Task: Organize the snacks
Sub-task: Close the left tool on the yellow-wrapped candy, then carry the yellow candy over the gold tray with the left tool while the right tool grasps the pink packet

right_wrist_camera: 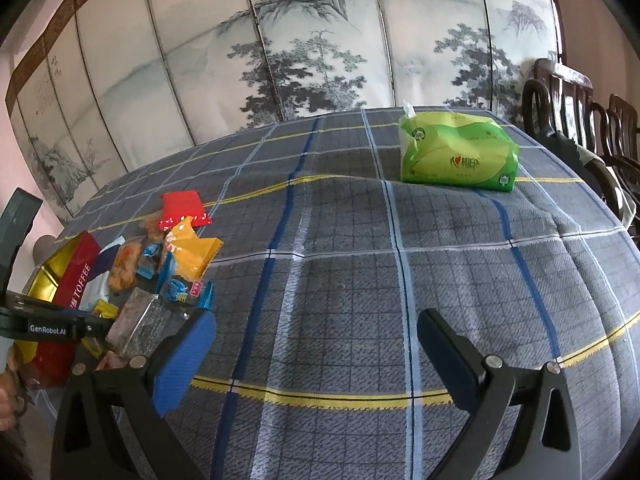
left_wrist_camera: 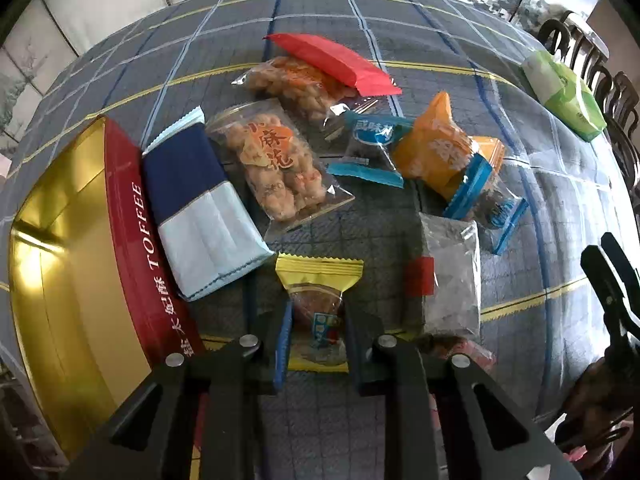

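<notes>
In the left wrist view my left gripper (left_wrist_camera: 316,320) is shut on a small yellow snack packet (left_wrist_camera: 320,280) just above the plaid cloth. A red and gold TOFFEE tin (left_wrist_camera: 132,240) stands open at the left, a navy and pale blue packet (left_wrist_camera: 200,208) leaning on its wall. Beyond lie two clear bags of fried twists (left_wrist_camera: 272,168), a red packet (left_wrist_camera: 336,62), blue packets (left_wrist_camera: 372,148), an orange packet (left_wrist_camera: 436,148) and a grey packet (left_wrist_camera: 452,276). My right gripper (right_wrist_camera: 316,344) is open and empty over bare cloth, right of the pile (right_wrist_camera: 160,272).
A green tissue pack (right_wrist_camera: 456,156) lies at the far right of the table; it also shows in the left wrist view (left_wrist_camera: 564,92). Dark wooden chairs (right_wrist_camera: 576,96) stand past the right edge. A painted folding screen (right_wrist_camera: 280,40) stands behind the table.
</notes>
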A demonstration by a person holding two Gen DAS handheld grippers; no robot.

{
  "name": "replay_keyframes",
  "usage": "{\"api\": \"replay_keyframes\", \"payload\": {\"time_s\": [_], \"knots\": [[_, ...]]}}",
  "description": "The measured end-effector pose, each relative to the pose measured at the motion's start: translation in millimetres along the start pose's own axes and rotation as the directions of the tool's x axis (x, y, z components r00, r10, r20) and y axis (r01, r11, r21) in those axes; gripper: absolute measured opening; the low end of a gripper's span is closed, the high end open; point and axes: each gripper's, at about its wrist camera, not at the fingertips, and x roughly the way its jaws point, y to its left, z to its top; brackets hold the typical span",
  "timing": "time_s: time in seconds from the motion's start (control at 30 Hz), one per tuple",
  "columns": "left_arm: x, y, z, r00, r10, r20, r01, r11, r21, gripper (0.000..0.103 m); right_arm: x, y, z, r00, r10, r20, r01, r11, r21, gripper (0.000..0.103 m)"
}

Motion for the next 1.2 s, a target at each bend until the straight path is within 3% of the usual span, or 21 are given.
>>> {"api": "replay_keyframes", "payload": {"time_s": [0.17, 0.5, 0.73, 0.9, 1.07, 1.2], "knots": [[-48, 6, -10, 0.995, -0.053, 0.087, 0.057, 0.997, -0.05, 0.02, 1, 0, 0, 1.0, 0.003, -0.006, -0.003, 1.0, 0.002, 0.103], [-91, 29, -40, 0.988, -0.088, 0.129, 0.103, 0.988, -0.117, 0.02, -7, 1, -5, 1.0, 0.003, -0.006, -0.003, 1.0, 0.009, 0.103], [-104, 54, -55, 0.983, -0.078, 0.164, 0.105, 0.98, -0.169, 0.02, -38, 30, -25, 0.979, 0.196, -0.052, -0.188, 0.973, 0.136, 0.103], [-111, 74, -60, 0.98, -0.073, 0.185, 0.11, 0.974, -0.198, 0.02, -42, 65, -26, 0.962, 0.259, -0.092, -0.245, 0.959, 0.141, 0.103], [-116, 94, -64, 0.978, -0.073, 0.196, 0.115, 0.97, -0.213, 0.02, -49, 104, -26, 0.95, 0.292, -0.115, -0.291, 0.956, 0.031, 0.103], [-118, 105, -65, 0.977, -0.077, 0.199, 0.121, 0.967, -0.222, 0.02, -48, 148, -30, 0.974, 0.197, -0.115, -0.216, 0.959, -0.182, 0.103]]}}
